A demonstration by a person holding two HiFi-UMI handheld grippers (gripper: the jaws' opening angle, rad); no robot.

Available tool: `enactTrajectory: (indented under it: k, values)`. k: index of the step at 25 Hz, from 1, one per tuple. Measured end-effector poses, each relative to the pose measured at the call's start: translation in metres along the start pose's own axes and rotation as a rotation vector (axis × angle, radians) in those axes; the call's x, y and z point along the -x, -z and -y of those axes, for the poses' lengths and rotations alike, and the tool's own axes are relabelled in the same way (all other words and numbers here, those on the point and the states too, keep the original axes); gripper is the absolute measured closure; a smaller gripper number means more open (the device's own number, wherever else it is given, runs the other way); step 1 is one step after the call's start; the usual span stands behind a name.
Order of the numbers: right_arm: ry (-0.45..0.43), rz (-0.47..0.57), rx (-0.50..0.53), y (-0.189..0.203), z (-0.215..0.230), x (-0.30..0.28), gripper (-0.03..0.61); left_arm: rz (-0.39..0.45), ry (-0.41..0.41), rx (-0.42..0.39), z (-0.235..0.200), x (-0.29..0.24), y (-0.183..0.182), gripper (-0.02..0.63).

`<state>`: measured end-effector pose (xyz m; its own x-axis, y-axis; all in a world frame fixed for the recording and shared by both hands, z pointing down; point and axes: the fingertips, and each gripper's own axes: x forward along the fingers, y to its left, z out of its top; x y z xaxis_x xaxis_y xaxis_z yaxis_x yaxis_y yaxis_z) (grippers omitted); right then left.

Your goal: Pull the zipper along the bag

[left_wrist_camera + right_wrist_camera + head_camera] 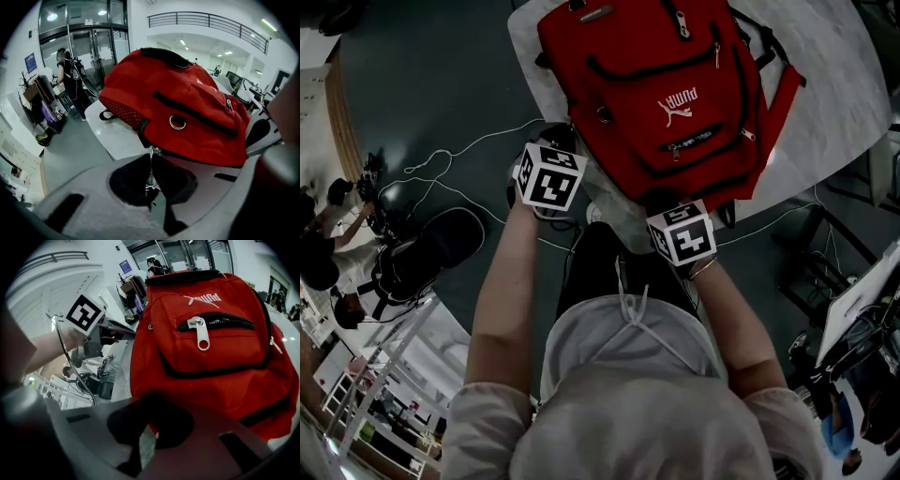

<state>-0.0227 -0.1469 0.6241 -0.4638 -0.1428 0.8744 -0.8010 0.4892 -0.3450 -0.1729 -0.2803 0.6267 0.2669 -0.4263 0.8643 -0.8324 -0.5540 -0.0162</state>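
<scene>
The white round bench [839,56] at 12 o'clock carries a red fabric backpack [656,84] lying flat. The right claw [151,425] pinches its 6 o'clock edge. The left claw [151,187], at 8 o'clock, pinches a thin silver zipper pull [150,166].

Pale short-sleeved hooded top [628,403] with white drawstrings [630,317]; grey left gripper [151,185] and right gripper [150,430] carry black-and-white marker cubes [549,176].

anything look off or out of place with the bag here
Nothing spilled or damaged. The red backpack lies slanted on the white table, its near end right at the table's edge, and one shoulder strap sticks out sideways instead of lying tucked under it.
</scene>
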Motion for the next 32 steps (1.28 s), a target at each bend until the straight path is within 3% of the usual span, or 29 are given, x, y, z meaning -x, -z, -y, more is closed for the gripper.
enactTrajectory:
  k: [8, 12, 14, 17, 18, 22, 27, 32]
  values:
    - [0.003, 0.01, 0.0, -0.001, -0.001, -0.001, 0.552, -0.003, -0.001, -0.004, -0.004, -0.003, -0.003, 0.589]
    - [0.002, 0.018, 0.004, -0.001, 0.0, 0.0, 0.552, 0.036, -0.046, -0.058, -0.003, -0.003, -0.003, 0.589]
    - [-0.002, 0.016, 0.009, -0.001, -0.001, -0.001, 0.552, 0.056, -0.035, -0.016, -0.005, -0.001, 0.0, 0.583]
    - [-0.005, 0.012, 0.01, -0.002, -0.001, -0.002, 0.552, 0.059, 0.021, 0.071, -0.003, 0.005, 0.004, 0.428]
    - [-0.002, 0.012, 0.01, -0.001, -0.001, -0.002, 0.552, 0.059, 0.036, 0.08, 0.001, 0.008, 0.006, 0.42]
    - [0.021, 0.018, 0.01, 0.0, 0.0, 0.0, 0.552, 0.095, 0.028, 0.074, 0.018, 0.028, 0.01, 0.42]
    - [0.018, 0.041, 0.05, -0.003, -0.006, 0.013, 0.551, 0.217, 0.049, 0.096, 0.048, 0.066, -0.012, 0.423]
    - [0.048, 0.15, 0.114, -0.027, -0.022, 0.053, 0.551, 0.356, 0.033, 0.213, 0.059, 0.116, -0.037, 0.572]
